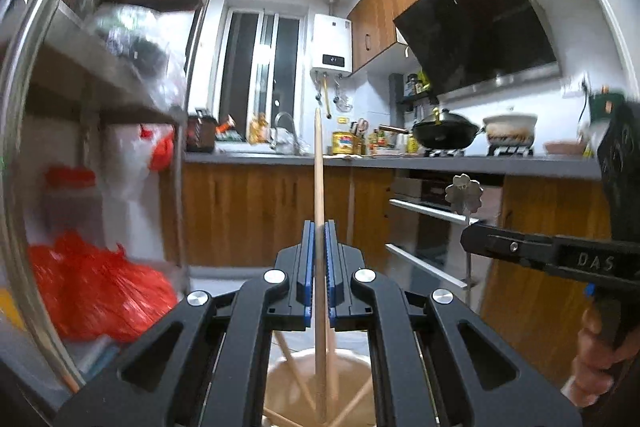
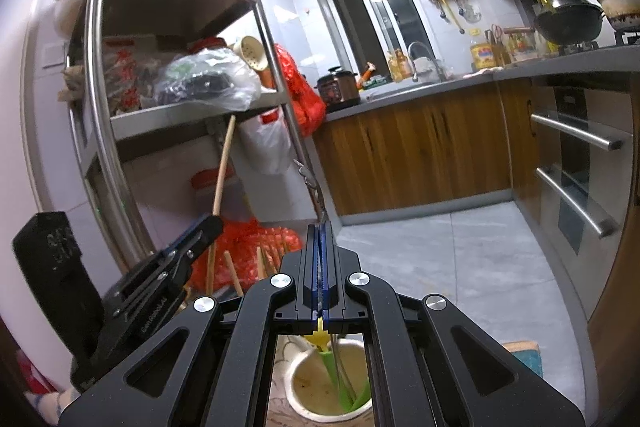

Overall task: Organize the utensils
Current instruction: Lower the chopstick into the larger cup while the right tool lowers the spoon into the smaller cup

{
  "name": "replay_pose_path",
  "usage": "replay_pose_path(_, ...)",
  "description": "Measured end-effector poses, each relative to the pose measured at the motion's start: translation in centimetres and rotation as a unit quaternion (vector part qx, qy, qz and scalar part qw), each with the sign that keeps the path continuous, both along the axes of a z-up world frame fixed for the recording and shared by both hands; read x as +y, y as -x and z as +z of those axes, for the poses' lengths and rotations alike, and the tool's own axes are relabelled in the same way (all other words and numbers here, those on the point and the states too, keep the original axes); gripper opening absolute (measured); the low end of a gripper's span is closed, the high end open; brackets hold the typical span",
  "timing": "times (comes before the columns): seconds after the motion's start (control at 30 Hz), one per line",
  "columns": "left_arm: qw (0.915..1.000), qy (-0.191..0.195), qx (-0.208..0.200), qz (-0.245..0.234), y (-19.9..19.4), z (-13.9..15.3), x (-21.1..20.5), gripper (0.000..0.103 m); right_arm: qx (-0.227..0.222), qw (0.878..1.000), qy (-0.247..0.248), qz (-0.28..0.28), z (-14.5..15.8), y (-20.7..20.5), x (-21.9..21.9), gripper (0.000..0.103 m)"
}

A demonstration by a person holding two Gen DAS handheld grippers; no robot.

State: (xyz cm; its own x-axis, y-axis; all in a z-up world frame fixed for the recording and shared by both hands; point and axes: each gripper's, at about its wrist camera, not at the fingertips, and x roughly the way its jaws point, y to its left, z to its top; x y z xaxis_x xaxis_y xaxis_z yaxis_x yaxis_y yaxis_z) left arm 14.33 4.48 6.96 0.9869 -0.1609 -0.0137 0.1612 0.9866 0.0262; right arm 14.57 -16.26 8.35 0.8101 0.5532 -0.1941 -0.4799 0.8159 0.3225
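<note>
My left gripper [image 1: 319, 227] is shut on a wooden chopstick [image 1: 318, 163] that stands upright over a beige holder [image 1: 320, 387] with other chopsticks leaning in it. My right gripper [image 2: 320, 227] is shut on a thin metal utensil [image 2: 314, 187] whose stem runs down into a cream cup [image 2: 330, 383]; a green and yellow utensil [image 2: 334, 367] stands in that cup. In the left wrist view the right gripper [image 1: 476, 237] holds a metal utensil with a flower-shaped end [image 1: 464, 193]. In the right wrist view the left gripper [image 2: 210, 227] holds the chopstick [image 2: 222, 167].
A steel shelf rack [image 2: 100, 107] with bags and boxes stands at the left. Red plastic bags [image 1: 100, 299] lie at its foot. A counter [image 1: 400, 161] with sink, wok [image 1: 444, 133] and pot runs along the back, with an oven [image 2: 576, 163] under it. Grey floor tiles [image 2: 440, 259] lie ahead.
</note>
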Motion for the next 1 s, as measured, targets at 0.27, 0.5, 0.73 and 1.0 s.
replay_pose_path(0.27, 0.9993, -0.036, -0.006, 0.004, 0.7, -1.2, -0.7, 0.005, 0.002, 1.0, 0.009, 0.002, -0.9, -0.2, 0.5, 0.002)
replay_pose_path(0.5, 0.999, -0.043, -0.008, -0.011, 1.2, -1.4, -1.1, 0.005, 0.004, 1.0, 0.011, 0.006, -1.2, -0.5, 1.0, 0.002)
replay_pose_path(0.73, 0.9992, -0.037, -0.009, -0.015, 1.2, -1.5, -1.0, 0.005, 0.005, 1.0, 0.012, 0.012, -1.5, -0.6, 1.2, 0.002)
replay_pose_path(1.0, 0.9992, -0.038, -0.008, -0.013, 1.2, -1.5, -0.9, 0.006, 0.008, 1.0, 0.012, 0.013, -1.7, -0.6, 0.9, 0.002)
